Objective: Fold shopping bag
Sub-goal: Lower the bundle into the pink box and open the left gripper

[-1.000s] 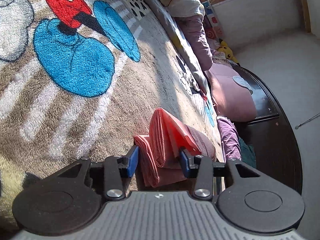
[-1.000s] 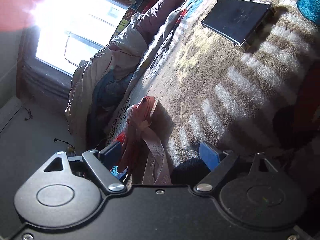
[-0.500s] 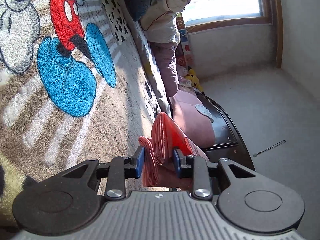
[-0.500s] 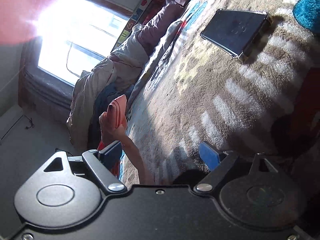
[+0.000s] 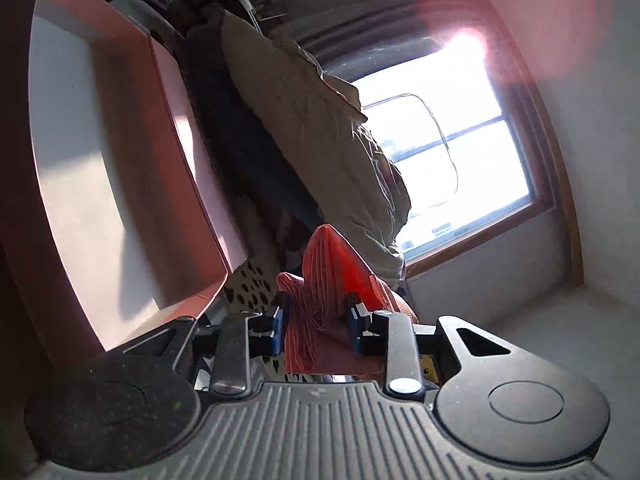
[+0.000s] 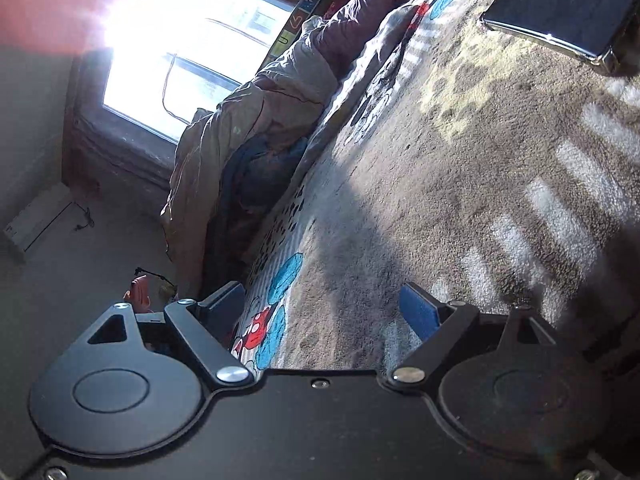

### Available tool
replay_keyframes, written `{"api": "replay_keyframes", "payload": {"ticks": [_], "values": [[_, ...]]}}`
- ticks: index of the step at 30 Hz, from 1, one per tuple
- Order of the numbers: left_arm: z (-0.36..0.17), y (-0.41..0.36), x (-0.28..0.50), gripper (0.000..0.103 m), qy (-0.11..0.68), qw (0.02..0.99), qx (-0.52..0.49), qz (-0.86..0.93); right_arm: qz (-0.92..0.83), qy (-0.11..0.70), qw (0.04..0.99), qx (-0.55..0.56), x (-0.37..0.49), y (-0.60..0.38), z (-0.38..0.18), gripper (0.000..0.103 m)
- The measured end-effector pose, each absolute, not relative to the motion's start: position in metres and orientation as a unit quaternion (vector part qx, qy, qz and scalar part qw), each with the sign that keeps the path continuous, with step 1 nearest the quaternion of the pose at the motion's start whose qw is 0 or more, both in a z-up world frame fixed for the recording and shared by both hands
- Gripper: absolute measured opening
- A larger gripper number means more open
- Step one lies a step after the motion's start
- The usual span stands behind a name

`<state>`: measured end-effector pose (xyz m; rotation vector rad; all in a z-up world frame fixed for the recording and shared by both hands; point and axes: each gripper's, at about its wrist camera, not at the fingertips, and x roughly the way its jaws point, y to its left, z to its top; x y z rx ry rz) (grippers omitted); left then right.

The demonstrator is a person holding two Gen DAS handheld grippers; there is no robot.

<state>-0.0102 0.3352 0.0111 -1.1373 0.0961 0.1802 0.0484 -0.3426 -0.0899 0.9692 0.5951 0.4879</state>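
The folded red shopping bag (image 5: 326, 280) sits bunched between the blue pads of my left gripper (image 5: 316, 320), which is shut on it and holds it up in the air, away from the bed, facing the window. In the right wrist view a small red piece of the same bag (image 6: 138, 290) shows far off at the lower left, beyond the bed's edge. My right gripper (image 6: 320, 306) stands open just over the brown cartoon blanket (image 6: 460, 184), with nothing between its fingers.
A dark phone (image 6: 560, 8) lies on the blanket at the far right. Heaped beige and blue bedding (image 6: 240, 140) runs along the bed's far side under a bright window (image 5: 440, 152). A white and pink panel (image 5: 100, 160) fills the left of the left wrist view.
My left gripper closed on the folded bag, lifted it off the blanket and swung away toward the window. In the right wrist view the bag left the blanket. The right gripper shifted slightly.
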Motion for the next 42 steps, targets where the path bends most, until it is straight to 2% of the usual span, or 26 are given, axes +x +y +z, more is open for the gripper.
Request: {"api": "replay_keyframes", "payload": {"ticks": [4, 10, 12, 16, 20, 21, 23, 24, 26, 31, 35, 39, 42], "values": [[0.008, 0.370, -0.020, 0.029, 0.058, 0.847, -0.495, 0.182, 0.237, 0.285, 0.810, 0.454, 0.056, -0.332, -0.090, 0.086], [0.018, 0.382, -0.002, 0.029, 0.128, 0.894, -0.332, 0.271, 0.238, 0.289, 0.809, 0.453, 0.062, -0.325, -0.090, 0.086], [0.021, 0.384, 0.015, 0.029, 0.178, 0.913, -0.268, 0.252, 0.238, 0.289, 0.810, 0.451, 0.062, -0.325, -0.089, 0.086], [0.033, 0.405, 0.027, 0.029, 0.247, 0.929, -0.217, 0.171, 0.241, 0.292, 0.812, 0.444, 0.061, -0.325, -0.089, 0.086], [0.041, 0.434, 0.029, 0.029, 0.296, 0.921, -0.225, 0.115, 0.248, 0.300, 0.818, 0.424, 0.061, -0.326, -0.089, 0.086], [0.041, 0.442, 0.030, 0.031, 0.317, 0.915, -0.222, 0.116, 0.251, 0.301, 0.819, 0.418, 0.061, -0.325, -0.089, 0.086], [0.036, 0.443, 0.028, 0.049, 0.347, 0.907, -0.200, 0.132, 0.253, 0.303, 0.822, 0.409, 0.061, -0.325, -0.089, 0.086], [0.035, 0.443, 0.029, 0.065, 0.358, 0.903, -0.176, 0.159, 0.254, 0.305, 0.824, 0.405, 0.061, -0.325, -0.089, 0.086], [0.040, 0.442, 0.024, 0.067, 0.343, 0.909, -0.147, 0.186, 0.254, 0.306, 0.827, 0.397, 0.060, -0.324, -0.089, 0.086], [0.061, 0.426, 0.010, 0.067, 0.240, 0.941, -0.118, 0.209, 0.248, 0.302, 0.830, 0.398, 0.058, -0.324, -0.089, 0.086], [0.057, 0.406, 0.047, 0.067, 0.246, 0.948, -0.104, 0.174, 0.243, 0.302, 0.835, 0.389, 0.056, -0.321, -0.088, 0.086], [0.039, 0.405, 0.086, 0.067, 0.264, 0.933, -0.140, 0.199, 0.240, 0.304, 0.839, 0.382, 0.054, -0.319, -0.088, 0.086], [0.025, 0.411, 0.111, 0.068, 0.315, 0.911, -0.140, 0.227, 0.238, 0.307, 0.840, 0.379, 0.053, -0.318, -0.088, 0.086]]}}
